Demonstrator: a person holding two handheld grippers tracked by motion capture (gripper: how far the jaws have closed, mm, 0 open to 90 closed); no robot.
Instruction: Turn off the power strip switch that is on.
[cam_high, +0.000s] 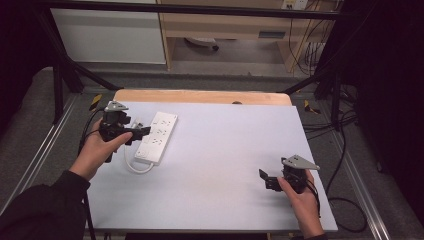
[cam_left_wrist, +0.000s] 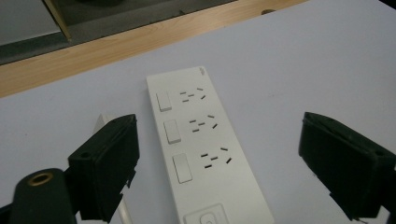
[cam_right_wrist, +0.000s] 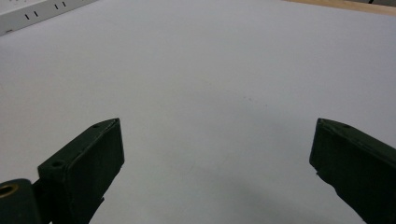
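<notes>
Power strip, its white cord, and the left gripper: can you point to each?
power strip (cam_left_wrist: 205, 154), left gripper view, on its top face beside the sockets.
white cord (cam_high: 136, 168), high view, on its loop.
left gripper (cam_high: 145, 131), high view, at the jaw tips.

The high view looks forward and down from above the person's side, taking in the whole table (cam_high: 215, 165). The left gripper view sits low and close over the power strip (cam_left_wrist: 205, 154), facing the table's far edge. The right gripper view skims bare tabletop, catching the same strip at its top-left corner.
</notes>
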